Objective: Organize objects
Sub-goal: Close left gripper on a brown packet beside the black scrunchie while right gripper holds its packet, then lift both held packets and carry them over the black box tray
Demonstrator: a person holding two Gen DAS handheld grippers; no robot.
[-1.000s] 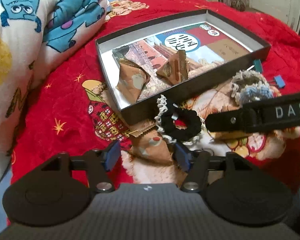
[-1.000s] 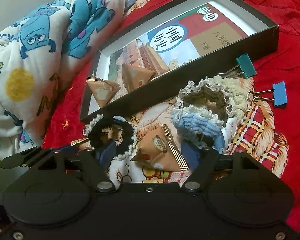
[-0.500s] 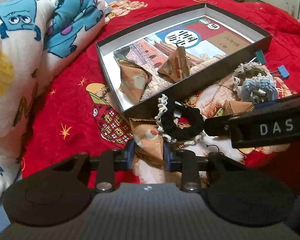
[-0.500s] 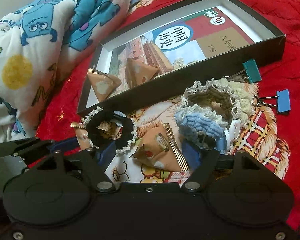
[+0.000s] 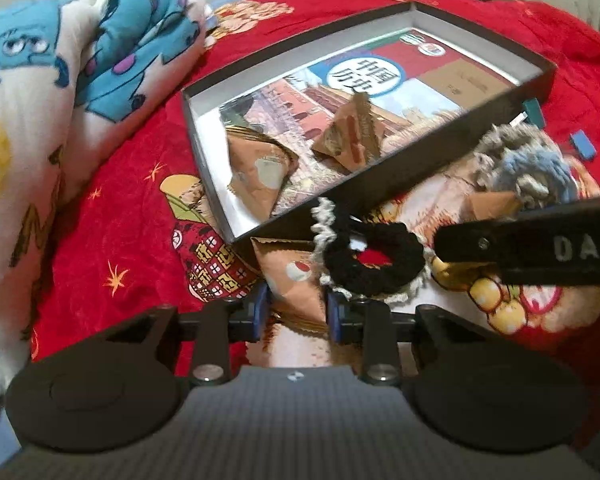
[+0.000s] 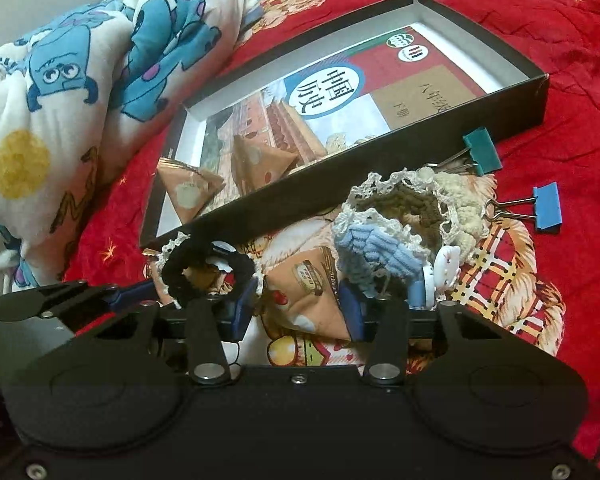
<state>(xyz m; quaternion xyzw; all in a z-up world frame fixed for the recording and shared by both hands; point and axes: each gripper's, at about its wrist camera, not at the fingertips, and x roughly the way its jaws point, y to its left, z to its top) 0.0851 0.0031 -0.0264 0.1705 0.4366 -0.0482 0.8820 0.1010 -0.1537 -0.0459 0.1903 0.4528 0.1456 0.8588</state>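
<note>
A shallow black box (image 5: 400, 178) (image 6: 380, 160) lies on the red bedspread with a book and two brown triangular snack packets (image 5: 260, 168) (image 5: 350, 136) inside. My left gripper (image 5: 296, 310) is shut on a third brown packet (image 5: 296, 280) in front of the box, beside a black scrunchie (image 5: 374, 260). My right gripper (image 6: 298, 310) has closed its jaws onto another brown packet (image 6: 306, 292), next to a blue scrunchie (image 6: 380, 252) and a beige one (image 6: 404, 196).
A cartoon-print duvet (image 5: 60, 92) is bunched at the left. A green binder clip (image 6: 482, 150) and a blue binder clip (image 6: 546, 208) lie right of the box. The right gripper's body (image 5: 540, 244) crosses the left wrist view.
My left gripper has shut on the packet before the box. My right gripper has narrowed from wide open onto its packet.
</note>
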